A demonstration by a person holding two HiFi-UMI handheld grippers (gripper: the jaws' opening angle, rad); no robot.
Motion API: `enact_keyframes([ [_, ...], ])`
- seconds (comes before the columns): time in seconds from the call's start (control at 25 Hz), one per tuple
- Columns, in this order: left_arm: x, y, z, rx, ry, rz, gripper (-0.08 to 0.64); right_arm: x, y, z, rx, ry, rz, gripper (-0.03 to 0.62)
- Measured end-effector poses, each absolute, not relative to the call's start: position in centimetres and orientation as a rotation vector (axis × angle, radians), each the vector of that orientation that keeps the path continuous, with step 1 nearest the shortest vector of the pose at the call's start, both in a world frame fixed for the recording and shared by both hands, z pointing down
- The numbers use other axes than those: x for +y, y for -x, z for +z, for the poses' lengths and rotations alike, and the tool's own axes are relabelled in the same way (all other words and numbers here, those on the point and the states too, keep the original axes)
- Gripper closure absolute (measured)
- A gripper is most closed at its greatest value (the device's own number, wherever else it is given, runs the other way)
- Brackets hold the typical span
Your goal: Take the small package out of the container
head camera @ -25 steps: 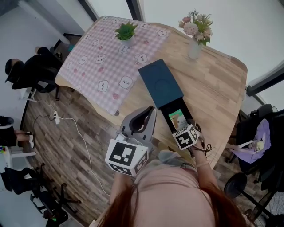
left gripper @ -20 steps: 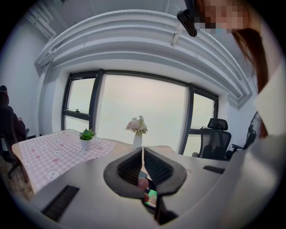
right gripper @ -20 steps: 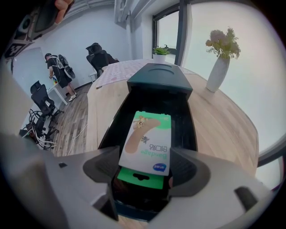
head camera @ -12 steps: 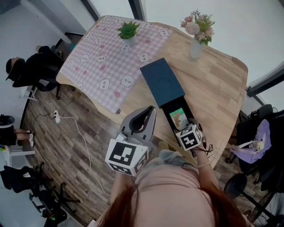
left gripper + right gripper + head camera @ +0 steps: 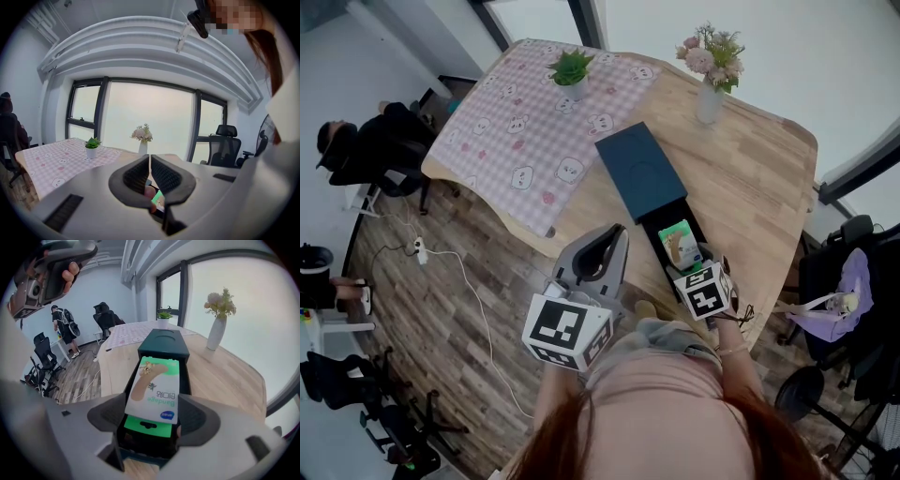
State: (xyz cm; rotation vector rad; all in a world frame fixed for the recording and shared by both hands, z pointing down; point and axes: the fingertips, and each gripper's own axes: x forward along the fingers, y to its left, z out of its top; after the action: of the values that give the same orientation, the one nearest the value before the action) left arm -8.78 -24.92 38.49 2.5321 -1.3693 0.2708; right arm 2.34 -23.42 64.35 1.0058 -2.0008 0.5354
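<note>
Wooden table [image 5: 750, 178] by the window, with a pink checked cloth [image 5: 516, 131] over its far-left part and a flower vase [image 5: 710, 101] at the far edge. Dark blue container [image 5: 639, 173] lay lengthwise on the bare wood, its drawer end pulled open toward the person. Small package [image 5: 154, 387] (a flat carton printed "Bandage") sat in that open drawer, near end tilted up over a green tabbed piece beneath it. Whether the green piece was part of the same package could not be told.

Right gripper [image 5: 153, 417]: one jaw stood on each long side of the package's near end. The pads were against the card as far as the right gripper view showed, so read as clamped on it.

Left gripper [image 5: 149, 171]: jaws together, nothing between them, held up to the left of the drawer.

Handling, judged:
- Light, thin, hollow card, with glossy faces that are likely slick.
- It should bow or crush if squeezed hard across the broad faces. The narrow side edges are stiffer, and the hold was there.
- A grip near one end leaves the far end free to droop or pivot.
- A gentle lift straight up past the drawer walls looked safest, since a snag on the rim could twist it out of the pads
</note>
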Motion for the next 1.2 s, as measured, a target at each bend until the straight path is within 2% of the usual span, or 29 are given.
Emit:
enact_keyframes([
  [1.2,-15.0,9.1,33.5,-1.408,-2.671,0.184,0.541,-17.4,-3.1,50.6,-2.228,-1.325,0.413,0.247],
])
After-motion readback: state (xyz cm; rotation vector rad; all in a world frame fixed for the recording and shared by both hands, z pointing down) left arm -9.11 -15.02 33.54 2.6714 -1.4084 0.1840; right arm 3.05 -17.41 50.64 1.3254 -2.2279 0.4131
